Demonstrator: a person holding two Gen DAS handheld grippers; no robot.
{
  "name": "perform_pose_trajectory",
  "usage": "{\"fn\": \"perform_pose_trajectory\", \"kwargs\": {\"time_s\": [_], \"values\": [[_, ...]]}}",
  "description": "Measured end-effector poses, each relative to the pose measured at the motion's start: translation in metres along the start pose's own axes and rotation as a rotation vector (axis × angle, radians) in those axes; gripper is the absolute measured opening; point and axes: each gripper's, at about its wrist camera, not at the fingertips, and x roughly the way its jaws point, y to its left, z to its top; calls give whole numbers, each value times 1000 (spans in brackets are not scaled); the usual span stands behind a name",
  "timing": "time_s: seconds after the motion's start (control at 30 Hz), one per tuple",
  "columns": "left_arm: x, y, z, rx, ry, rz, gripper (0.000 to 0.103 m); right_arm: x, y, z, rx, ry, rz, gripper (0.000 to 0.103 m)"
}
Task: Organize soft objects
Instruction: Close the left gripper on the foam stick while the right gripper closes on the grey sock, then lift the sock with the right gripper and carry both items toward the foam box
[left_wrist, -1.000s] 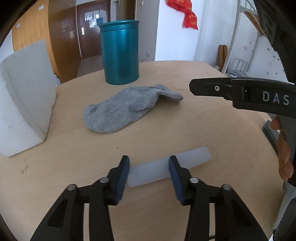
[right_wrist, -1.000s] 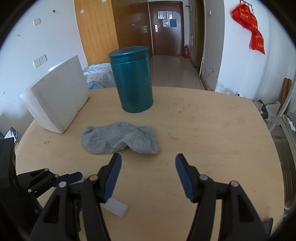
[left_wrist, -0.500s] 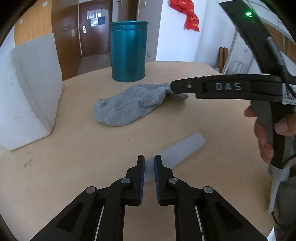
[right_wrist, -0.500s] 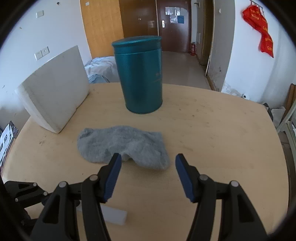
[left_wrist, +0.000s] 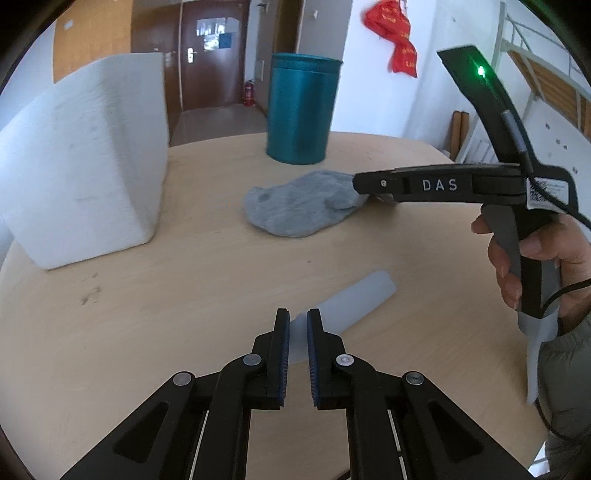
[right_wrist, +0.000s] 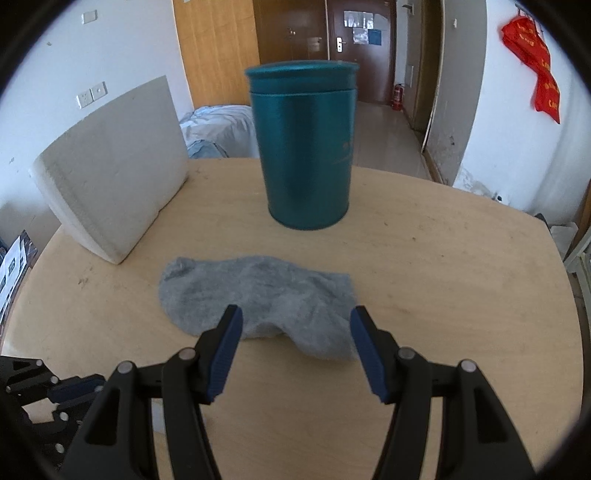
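Observation:
A translucent white soft strip (left_wrist: 354, 299) lies on the round wooden table (left_wrist: 147, 314), and my left gripper (left_wrist: 297, 318) is shut on its near end. A crumpled grey sock (right_wrist: 258, 291) rests mid-table in front of a teal can. My right gripper (right_wrist: 295, 314) is open, its blue pads hanging just over the sock's near edge and apart from it. In the left wrist view the right gripper (left_wrist: 373, 183) shows from the side, held by a hand (left_wrist: 546, 266), with its tip over the sock (left_wrist: 299, 206).
A tall teal can (right_wrist: 304, 147) with its lid on stands behind the sock. A big white foam block (right_wrist: 110, 166) leans at the table's left. The table edge (right_wrist: 554, 243) curves off on the right, with doors and floor beyond.
My left jaws have closed on the white strip's end, and the strip has swung round with it. My right gripper has moved forward over the sock, still open.

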Motion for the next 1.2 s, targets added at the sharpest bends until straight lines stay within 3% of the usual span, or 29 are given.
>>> {"fn": "perform_pose_trajectory", "kwargs": {"time_s": [0.37,0.83,1.2], "values": [[-17,13,-3,-30,-32,15,9,9,8,4,-28,5,-32,65],[-27,24,-6,-64,-49,24,10,19,16,-2,-31,62,-25,14],[-35,34,-8,-101,-70,16,10,-23,32,-8,-25,0,-15,12]]}}
